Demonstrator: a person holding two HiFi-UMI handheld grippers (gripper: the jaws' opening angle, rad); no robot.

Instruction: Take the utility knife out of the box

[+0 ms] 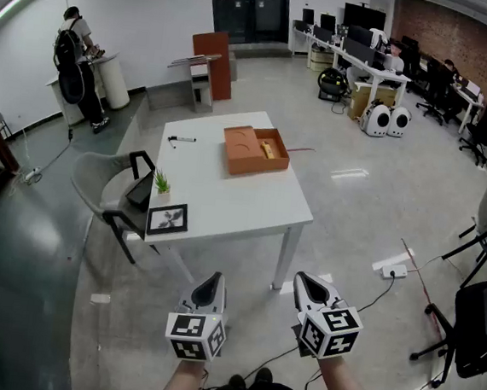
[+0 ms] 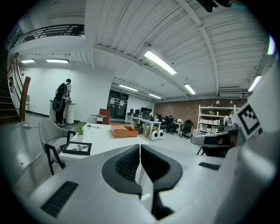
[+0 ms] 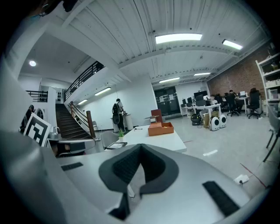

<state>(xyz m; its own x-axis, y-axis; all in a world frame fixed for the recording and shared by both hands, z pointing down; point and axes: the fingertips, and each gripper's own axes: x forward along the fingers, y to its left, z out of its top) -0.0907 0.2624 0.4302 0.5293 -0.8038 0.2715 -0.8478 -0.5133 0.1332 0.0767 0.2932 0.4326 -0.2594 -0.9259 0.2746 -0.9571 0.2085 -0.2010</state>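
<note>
The utility knife [image 1: 267, 149] is a small yellow thing. It lies in the right part of the orange box [image 1: 241, 147]. The box is open and sits near the far end of the white table [image 1: 225, 205].

The knife looks light and stiff, not bendy. Its handle is likely hard and smooth, so it could slip. The best place to pinch it is probably across the middle of the handle, away from the sharp end. It is too small here to see the blade.

A pen [image 1: 181, 139] lies to the left of the box. A little green plant [image 1: 161, 180] and a picture frame [image 1: 167, 219] sit at the near left edge.

The left gripper [image 1: 208, 291] and the right gripper [image 1: 310, 284] are well apart from the table. Both have their jaws closed together and hold nothing.
</note>
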